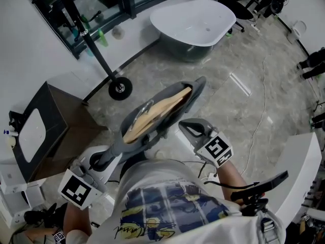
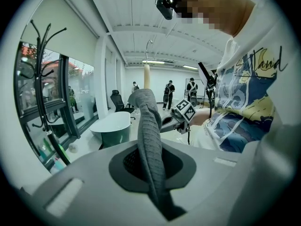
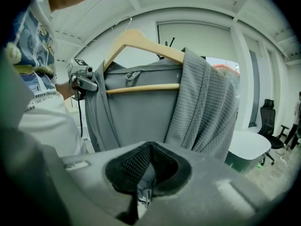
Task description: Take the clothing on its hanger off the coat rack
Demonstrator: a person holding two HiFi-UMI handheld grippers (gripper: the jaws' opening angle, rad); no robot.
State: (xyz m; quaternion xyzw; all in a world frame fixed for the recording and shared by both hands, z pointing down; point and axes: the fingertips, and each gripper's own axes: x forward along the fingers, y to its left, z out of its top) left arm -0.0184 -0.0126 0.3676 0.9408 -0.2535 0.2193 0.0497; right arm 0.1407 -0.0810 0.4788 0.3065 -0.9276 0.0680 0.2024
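— The left gripper (image 2: 153,171) is clamped on the grey clothing (image 3: 141,117); the right gripper (image 3: 141,192) pinches its thin edge, I think.
— It's on its hanger (image 3: 150,41) between the 2, clear of the coat rack (image 1: 120,88). Hold both ends level so nothing slips.

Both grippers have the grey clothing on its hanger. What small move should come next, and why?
Probably lower the clothing gently, keeping both grips. It and its wooden hanger already hang clear of the coat rack, and the left gripper and right gripper are both shut on it, so the taking-off looks done.
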